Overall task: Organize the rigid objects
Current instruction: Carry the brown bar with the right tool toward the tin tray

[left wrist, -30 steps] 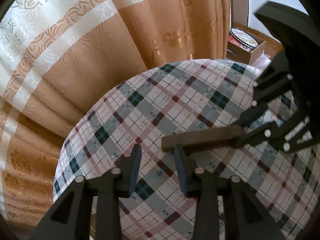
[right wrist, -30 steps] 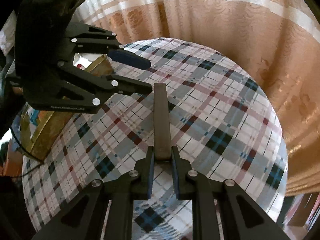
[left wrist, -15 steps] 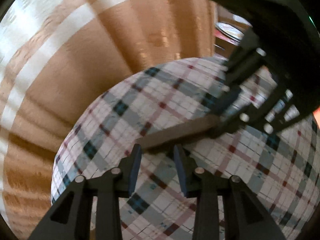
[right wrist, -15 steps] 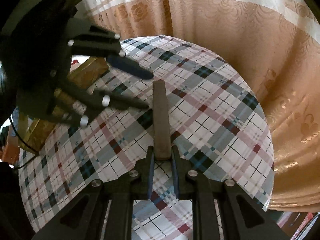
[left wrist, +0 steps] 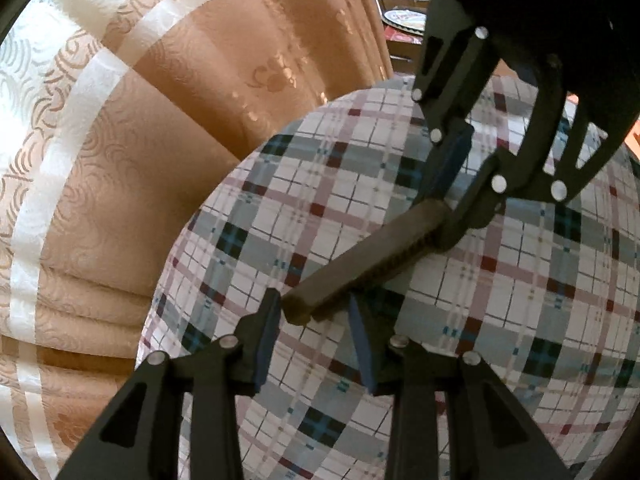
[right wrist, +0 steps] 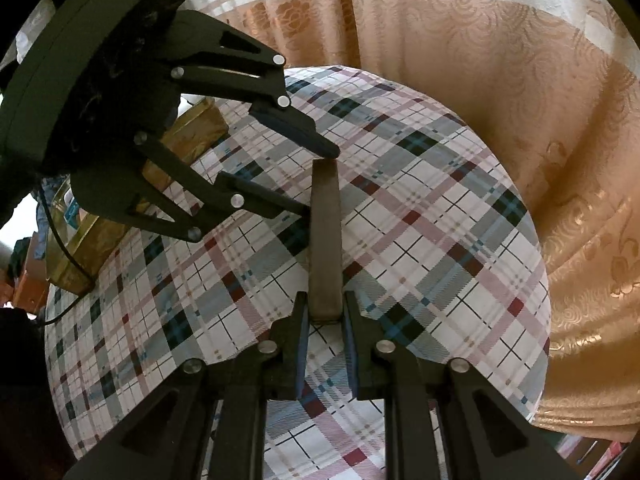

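- Bar (right wrist: 325, 240): a long, dark, flat-sided bar, held above the checked surface (right wrist: 420, 240) and not resting on it. Its near end sits between the pads of the right tongs; its far end reaches the left tongs.
- Right tongs (right wrist: 325, 320): closed narrowly on the near end of the bar, carrying it. Gripping at one end leaves the rest of its length free for the other tongs, probably for a hand-over or a two-handed carry.
- Left tongs (left wrist: 314, 320): partly open, the free end of the bar lying in the gap. One pad (left wrist: 268, 320) looks to touch the bar's corner, the other stands clear, so no grip is made yet.
- Surface: a round top under a checked cloth, bare beneath the bar.
- Gold box (right wrist: 192, 132): at the surface's far left edge, behind the left tongs; possibly where the bar belongs, though this cannot be told.
- Curtain (left wrist: 160, 120): tan with pale stripes, hanging behind the surface.
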Tool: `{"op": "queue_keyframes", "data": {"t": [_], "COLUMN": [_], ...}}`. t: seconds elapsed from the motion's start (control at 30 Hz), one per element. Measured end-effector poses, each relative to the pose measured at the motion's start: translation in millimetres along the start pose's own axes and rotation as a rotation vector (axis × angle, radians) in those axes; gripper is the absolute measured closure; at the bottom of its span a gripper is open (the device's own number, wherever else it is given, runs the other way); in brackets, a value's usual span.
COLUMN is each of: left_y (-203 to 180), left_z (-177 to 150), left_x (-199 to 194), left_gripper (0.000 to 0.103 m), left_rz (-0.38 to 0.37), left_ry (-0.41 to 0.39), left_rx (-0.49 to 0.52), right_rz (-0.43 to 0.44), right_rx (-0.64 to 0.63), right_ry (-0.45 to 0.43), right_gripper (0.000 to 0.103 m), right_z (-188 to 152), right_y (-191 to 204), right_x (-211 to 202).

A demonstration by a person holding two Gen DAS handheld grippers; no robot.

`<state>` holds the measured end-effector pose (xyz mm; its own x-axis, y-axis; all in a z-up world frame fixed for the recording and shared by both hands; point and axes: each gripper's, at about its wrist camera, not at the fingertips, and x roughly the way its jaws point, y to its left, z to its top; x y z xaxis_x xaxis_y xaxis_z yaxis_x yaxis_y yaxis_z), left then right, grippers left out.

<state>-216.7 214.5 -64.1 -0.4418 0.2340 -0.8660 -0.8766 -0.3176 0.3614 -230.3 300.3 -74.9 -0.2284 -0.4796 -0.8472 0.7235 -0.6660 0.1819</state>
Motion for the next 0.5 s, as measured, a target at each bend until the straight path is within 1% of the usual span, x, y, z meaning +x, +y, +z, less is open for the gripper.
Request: {"op": "queue_keyframes", "data": {"t": [0.2,0.3,0.33,0.37,0.4,0.43,0.47,0.5], "left_y": [-2,-10,-11,-11,-11,-9,-10,-10], "left_z": [2,2,2,3,3,4,2,0], "left_x": [3,4,4,4,2,1,-1,-4], "left_gripper": [0.069,0.070,0.071,0.073,0.077,0.079,0.083,0.083], "left_rz": [0.012,0.037,0.048,0.057,0.047,0.038,0.041,0.034], "left_ry": [0.013,0.024,0.023,0.016,0.004,0.001,-0.006,-0.018], "left_rx": [0.050,0.136,0.148,0.131,0.104,0.068,0.054,0.046], "right_rz": [0.000,0.001,0.000,-0.009,-0.023,-0.035,-0.041,-0.044], "right_rx": [-0.009,-0.014,-0.014,-0.012,-0.005,0.010,0.027,0.034], "right_ry": [0.003,0.013,0.013,0.008,0.000,-0.010,-0.019,-0.025], "right_gripper": [0.086,0.086,0.086,0.086,0.086,0.086,0.086,0.086], "right_z": [3,5,5,5,5,6,5,5], "right_y": [-1,0,0,0,1,0,0,0], "right_x": [6,6,6,6,7,7,7,7]}}
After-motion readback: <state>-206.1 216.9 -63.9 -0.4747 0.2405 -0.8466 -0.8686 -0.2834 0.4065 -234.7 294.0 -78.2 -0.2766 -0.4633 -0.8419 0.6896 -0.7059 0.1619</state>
